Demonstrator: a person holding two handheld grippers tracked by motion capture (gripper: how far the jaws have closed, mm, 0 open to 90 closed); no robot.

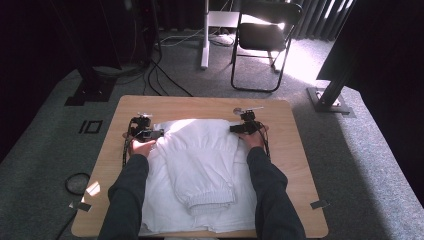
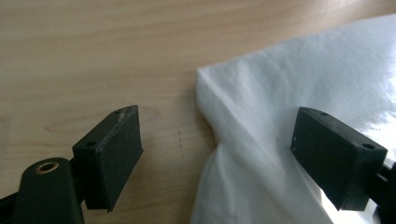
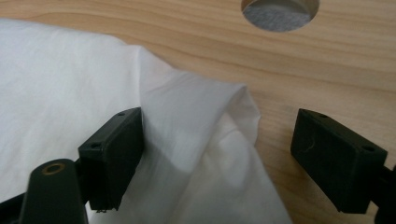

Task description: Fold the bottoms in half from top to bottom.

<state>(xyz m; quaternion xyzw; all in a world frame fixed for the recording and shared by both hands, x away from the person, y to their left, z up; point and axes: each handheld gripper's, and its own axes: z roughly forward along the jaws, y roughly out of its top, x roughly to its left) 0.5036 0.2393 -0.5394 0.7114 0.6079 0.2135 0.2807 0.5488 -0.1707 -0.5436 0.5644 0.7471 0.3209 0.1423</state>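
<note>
Your left gripper and right gripper both stand open at the far corners of the white garment, gripping nothing. The cloth lies folded on the table between them, one corner inside each open gap. Further folds look undone.

No text, label, brand or number can be read on anything here; nothing on the table or floor carries legible writing.

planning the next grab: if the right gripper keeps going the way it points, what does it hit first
Probably the raised fold of the white cloth between the open jaws of the right gripper; beyond it lies bare table.
</note>
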